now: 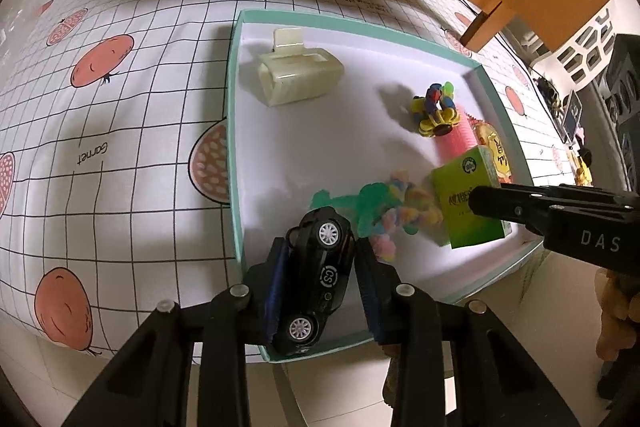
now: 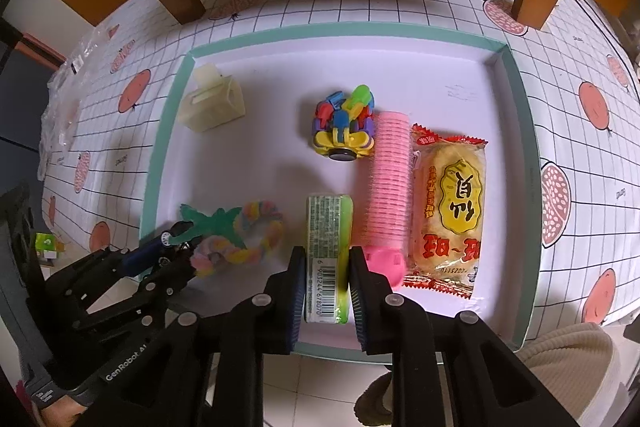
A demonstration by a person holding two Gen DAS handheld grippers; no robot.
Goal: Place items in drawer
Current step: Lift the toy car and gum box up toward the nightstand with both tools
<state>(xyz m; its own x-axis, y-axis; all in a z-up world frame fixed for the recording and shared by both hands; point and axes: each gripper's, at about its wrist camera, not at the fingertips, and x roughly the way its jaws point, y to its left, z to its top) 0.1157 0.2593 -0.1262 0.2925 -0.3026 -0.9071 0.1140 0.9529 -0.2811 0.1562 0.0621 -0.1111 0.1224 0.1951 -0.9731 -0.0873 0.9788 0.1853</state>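
Black toy car [image 1: 316, 279] sits lower centre of the left wrist view, on its side with both wheels facing the camera, pinched between the blue pads of the left gripper [image 1: 320, 267]. Its long axis runs from bottom of frame up toward the middle, tilted slightly right; the upper end reaches toward the drawer's middle. Can't tell nose from tail. It hangs over the near-left corner of the teal-rimmed drawer [image 1: 234, 147], apparently not resting on the floor yet.

Green box [image 2: 329, 259] is lower centre of the right wrist view, barcode end nearest the camera, long axis straight up the frame, clamped between the pads of the right gripper [image 2: 325, 281]. It looks to be already low inside the drawer, just left of the pink hair roller [image 2: 390, 187].

Risks, as judgement:
- The car's lower end overhangs the near rim; let go here and it could tip out or catch the rim.
- The car is gripped across roof and underside, a narrow hold on a smooth shell; it may rotate or slip in the pads.
- The green plastic leaf piece [image 2: 208, 223] and pastel fuzzy loop [image 2: 256, 235] lie just beyond the car; lowering there would land on them or shove them.
- The two grippers are near each other, so fingers could collide.
- The box is wedged beside the roller and snack packet [image 2: 448, 207]; opening the jaws may nudge the roller.

Cream plastic holder [image 1: 298, 75] and the multicolour block toy [image 1: 436, 107] are well clear.
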